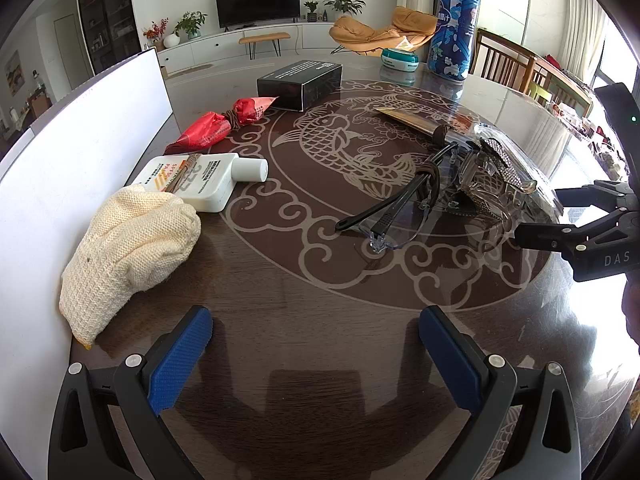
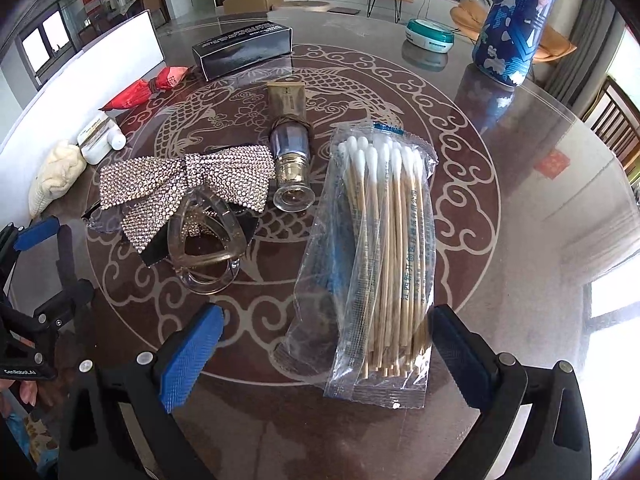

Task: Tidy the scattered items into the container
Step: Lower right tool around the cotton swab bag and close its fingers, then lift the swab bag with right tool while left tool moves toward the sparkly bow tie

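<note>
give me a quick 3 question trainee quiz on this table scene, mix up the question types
1. True or false: the right tongs are shut on the cotton swab packet.
2. Multiple choice: what lies right next to the white bottle by the white container wall? A) cream knitted glove B) blue can C) black box
3. Fill in: the rhinestone bow rests on a clear ____ clip.

Key
1. False: both pairs of tongs, the left tongs too, are open and hold nothing; the packet's near end lies between the right ones.
2. A, the cream knitted glove; the blue can and black box sit farther back.
3. hair; the clear hair clip.
</note>
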`<control>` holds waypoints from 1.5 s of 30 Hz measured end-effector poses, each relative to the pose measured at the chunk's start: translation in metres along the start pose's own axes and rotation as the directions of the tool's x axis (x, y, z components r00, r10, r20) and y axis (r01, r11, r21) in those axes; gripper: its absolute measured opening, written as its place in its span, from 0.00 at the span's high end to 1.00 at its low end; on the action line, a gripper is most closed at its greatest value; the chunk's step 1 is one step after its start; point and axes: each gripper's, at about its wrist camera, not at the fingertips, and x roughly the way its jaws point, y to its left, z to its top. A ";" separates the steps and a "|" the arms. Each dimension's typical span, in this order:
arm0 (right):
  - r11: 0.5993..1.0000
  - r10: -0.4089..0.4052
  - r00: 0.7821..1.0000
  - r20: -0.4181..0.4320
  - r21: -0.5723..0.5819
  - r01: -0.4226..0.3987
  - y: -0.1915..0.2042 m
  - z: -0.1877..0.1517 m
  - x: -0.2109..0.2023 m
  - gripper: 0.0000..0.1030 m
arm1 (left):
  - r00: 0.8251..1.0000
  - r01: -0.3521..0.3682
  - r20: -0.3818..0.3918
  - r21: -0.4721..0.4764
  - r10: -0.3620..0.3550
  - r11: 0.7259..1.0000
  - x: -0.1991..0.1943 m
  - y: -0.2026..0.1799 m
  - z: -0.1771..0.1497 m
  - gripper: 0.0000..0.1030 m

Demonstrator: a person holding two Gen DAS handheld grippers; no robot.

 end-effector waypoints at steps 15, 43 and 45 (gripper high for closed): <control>0.984 -0.115 0.991 0.072 0.146 0.103 -0.051 -0.009 -0.016 0.61 | 1.000 0.000 0.000 0.000 0.000 1.000 0.000 0.000 0.000 0.00; 0.991 -0.082 0.990 0.111 -0.094 0.093 0.000 -0.025 -0.034 0.62 | 1.000 0.014 -0.003 0.009 -0.014 1.000 -0.016 -0.003 -0.022 0.00; 0.991 -0.095 0.989 0.112 -0.087 0.105 -0.009 -0.040 -0.035 0.62 | 1.000 0.026 -0.009 0.025 -0.026 0.999 -0.021 -0.011 -0.028 0.00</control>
